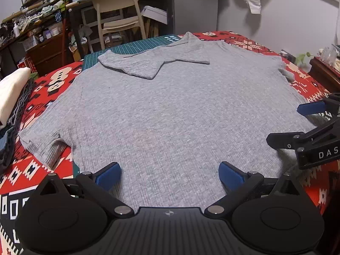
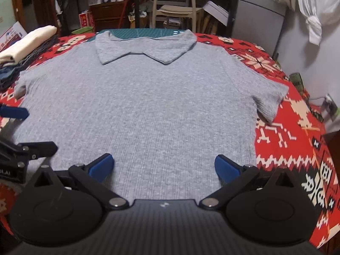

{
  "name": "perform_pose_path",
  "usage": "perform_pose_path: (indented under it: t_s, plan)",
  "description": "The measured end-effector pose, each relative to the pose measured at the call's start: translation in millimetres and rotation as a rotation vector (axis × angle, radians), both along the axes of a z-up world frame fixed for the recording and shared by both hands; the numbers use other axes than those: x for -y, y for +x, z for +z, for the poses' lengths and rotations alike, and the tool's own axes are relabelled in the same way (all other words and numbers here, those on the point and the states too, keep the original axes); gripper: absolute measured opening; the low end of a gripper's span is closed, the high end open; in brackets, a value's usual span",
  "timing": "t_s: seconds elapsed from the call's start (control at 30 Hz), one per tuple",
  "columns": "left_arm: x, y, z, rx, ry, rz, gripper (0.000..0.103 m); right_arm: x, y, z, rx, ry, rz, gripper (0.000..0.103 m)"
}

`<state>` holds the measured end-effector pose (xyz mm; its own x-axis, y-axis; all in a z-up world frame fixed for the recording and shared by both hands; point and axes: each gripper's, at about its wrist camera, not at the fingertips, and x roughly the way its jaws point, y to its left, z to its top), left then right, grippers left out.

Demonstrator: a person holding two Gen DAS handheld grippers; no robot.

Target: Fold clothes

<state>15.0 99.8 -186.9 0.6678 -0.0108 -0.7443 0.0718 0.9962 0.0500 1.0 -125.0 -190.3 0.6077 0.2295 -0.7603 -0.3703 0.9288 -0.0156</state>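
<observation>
Left gripper (image 1: 170, 175), right gripper (image 2: 164, 166) agape over flat grey shirt (image 2: 138, 110)

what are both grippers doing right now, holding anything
Left gripper: open, holding nothing, above the grey polo shirt.
Right gripper: open, holding nothing, above the same shirt.

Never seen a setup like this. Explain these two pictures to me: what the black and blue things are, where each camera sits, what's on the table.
No robot here: a person holds a two-finger tool in each hand, each with a camera looking forward along its blue pads. One picture is from the left tool, the other from the right tool. Both are open and hold nothing. Before them a grey polo shirt lies spread flat, collar at the far end, on a red patterned cloth. A pile of folded clothes sits at the left edge. A green cutting mat shows beyond the collar.
</observation>
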Motion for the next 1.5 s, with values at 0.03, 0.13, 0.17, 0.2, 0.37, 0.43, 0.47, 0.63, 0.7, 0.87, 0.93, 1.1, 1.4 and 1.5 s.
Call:
perform_pose_path:
  t_s: [0.03,0.13,0.17,0.2,0.37,0.43,0.47,0.63,0.7,0.87,0.93,1.1,1.4,1.5]
  plan:
    - [-1,1,0,-0.002,-0.002,-0.002,0.101,0,1,0,-0.005,0.001,-0.002,0.102]
    - [-3,1,0,0.0,-0.021,-0.004,0.098,0,2,2,-0.015,-0.002,0.003,0.102]
    - [-3,1,1,0.005,-0.022,-0.001,0.094,0,3,3,-0.019,-0.003,0.005,0.102]
    - [-3,0,2,0.006,-0.025,-0.006,0.089,0,3,3,-0.022,-0.004,0.006,0.102]
    - [0,-7,19,0.041,-0.043,-0.043,0.053,-2,-4,15,-0.017,0.015,0.036,0.092]
    - [2,-13,30,0.071,-0.048,-0.075,0.053,-1,-9,26,0.002,0.024,0.065,0.088]
    - [2,-17,36,0.086,-0.046,-0.101,0.053,-1,-12,31,0.013,0.027,0.081,0.086]
    - [11,-35,51,0.102,0.034,-0.264,0.053,1,-28,58,0.08,-0.001,0.202,0.073]
    - [13,-40,50,0.082,0.059,-0.324,0.044,0,-35,63,0.115,-0.059,0.26,0.063]
    - [19,-62,43,0.065,0.148,-0.477,0.032,-3,-58,60,0.129,-0.216,0.428,0.042]
    - [23,-71,40,0.066,0.169,-0.551,0.032,-8,-75,55,0.162,-0.286,0.521,0.039]
    - [39,-80,23,0.052,0.233,-0.656,0.032,-28,-110,41,0.244,-0.424,0.718,0.029]
    - [47,-81,12,0.031,0.291,-0.705,0.019,-66,-141,19,0.318,-0.511,0.926,0.023]
    - [40,-85,14,0.024,0.298,-0.699,0.021,-76,-141,20,0.299,-0.469,0.945,0.023]
